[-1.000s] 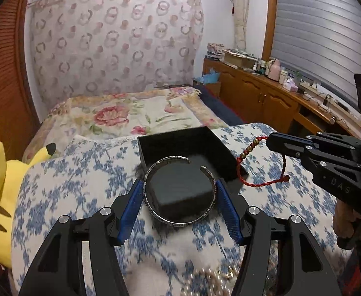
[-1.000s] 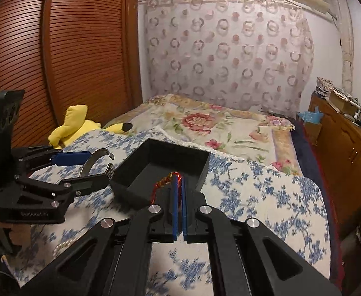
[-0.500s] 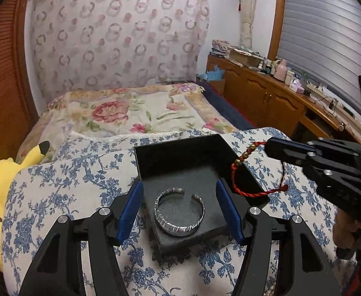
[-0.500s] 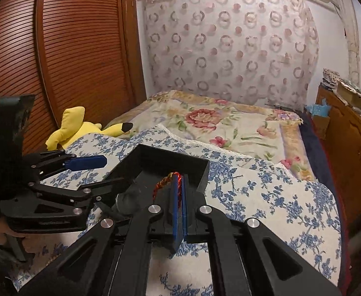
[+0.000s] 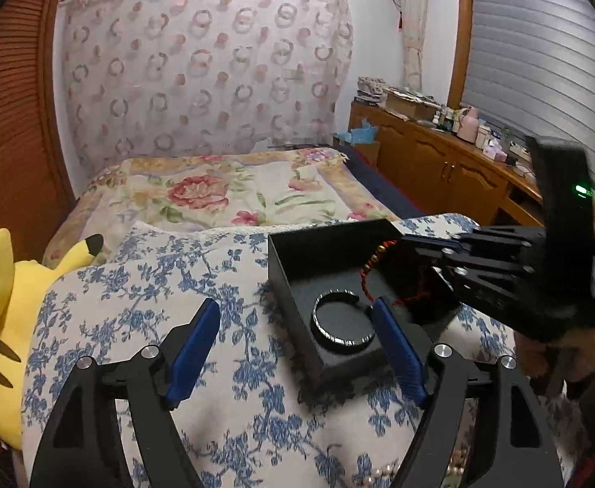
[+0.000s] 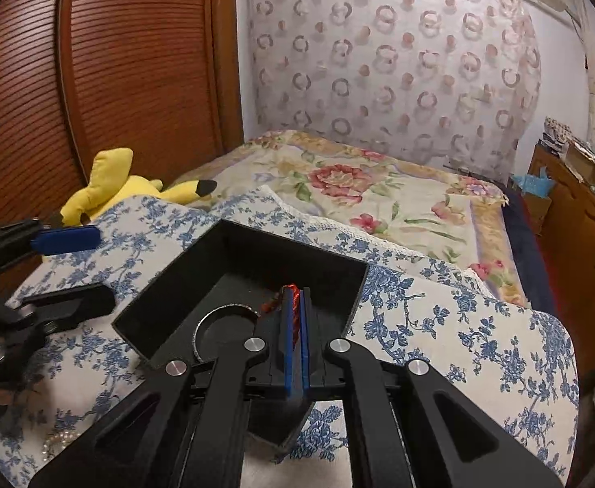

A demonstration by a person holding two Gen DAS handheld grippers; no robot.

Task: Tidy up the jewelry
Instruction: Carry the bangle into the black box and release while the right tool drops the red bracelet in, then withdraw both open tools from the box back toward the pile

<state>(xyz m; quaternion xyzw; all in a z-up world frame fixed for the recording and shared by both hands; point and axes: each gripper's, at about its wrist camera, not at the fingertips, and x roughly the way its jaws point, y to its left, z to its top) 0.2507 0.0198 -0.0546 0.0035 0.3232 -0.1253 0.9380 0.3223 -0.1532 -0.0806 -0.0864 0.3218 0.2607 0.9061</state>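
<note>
A black open jewelry box (image 5: pixel 293 280) sits on a blue-flowered cushion (image 5: pixel 142 284). A silver cuff bangle (image 5: pixel 340 337) lies inside it, also seen in the right wrist view (image 6: pixel 212 317). My left gripper (image 5: pixel 297 341) is open and empty, to the box's near left, its right finger over the box's near corner. My right gripper (image 6: pixel 295 305) is shut on a red cord bracelet (image 6: pixel 291 295) with beads (image 5: pixel 376 258) and holds it inside the box (image 6: pixel 338 272), above the floor.
A yellow plush toy (image 5: pixel 0 317) lies at the cushion's left. A pearl strand (image 5: pixel 382 478) lies at the near edge of the cushion. A floral bedspread (image 5: pixel 224 195) is beyond. Wooden cabinets (image 5: pixel 439 171) stand on the right.
The left gripper let the bangle go into the box, then pulled back and left. The right gripper carried the red bracelet from beside the box into it.
</note>
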